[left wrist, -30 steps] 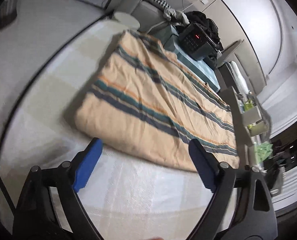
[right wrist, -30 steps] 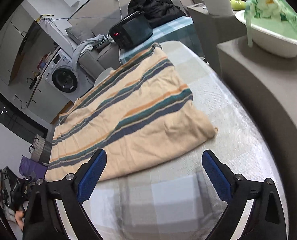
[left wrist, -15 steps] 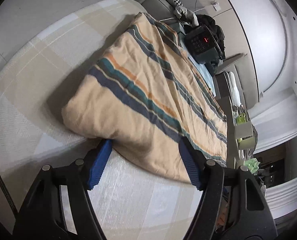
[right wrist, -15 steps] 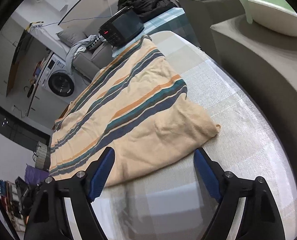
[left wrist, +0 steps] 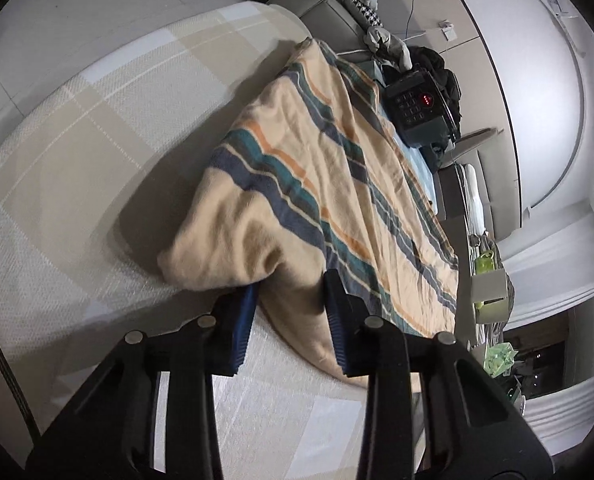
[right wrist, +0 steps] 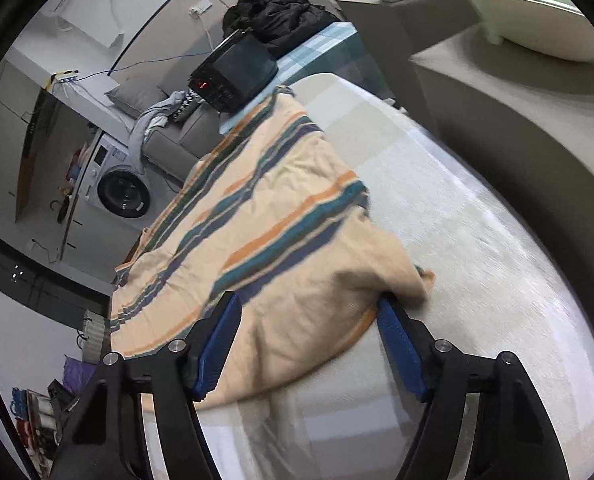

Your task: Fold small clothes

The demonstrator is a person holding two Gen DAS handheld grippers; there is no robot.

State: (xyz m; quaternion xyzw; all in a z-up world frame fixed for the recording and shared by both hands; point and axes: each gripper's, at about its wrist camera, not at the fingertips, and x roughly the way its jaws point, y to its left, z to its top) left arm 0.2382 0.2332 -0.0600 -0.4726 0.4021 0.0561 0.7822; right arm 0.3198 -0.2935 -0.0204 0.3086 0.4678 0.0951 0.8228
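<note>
Lying on a checked cloth (left wrist: 77, 152) that covers the table, the striped garment (left wrist: 317, 184) stretches away ahead of both grippers, its peach fabric crossed by navy, teal and orange bands. The left gripper (left wrist: 291, 300) has its blue pads (left wrist: 243, 320) drawn close around the near corner of the garment, with a bunched fold of fabric pinched between them and bulging over to the left. The right gripper (right wrist: 309, 320) is spread wider; its pads (right wrist: 397, 344) sit either side of the garment's (right wrist: 265, 232) near edge, fabric filling the gap and draping over the tips, but whether they press it I cannot tell. The corner just right of the right gripper is rumpled and slightly blurred. Beyond the far end of the garment sits a dark device (right wrist: 233, 76) with a keypad and red display. Farther off, to the left of the right gripper, stands a washing machine (right wrist: 117, 188).
</note>
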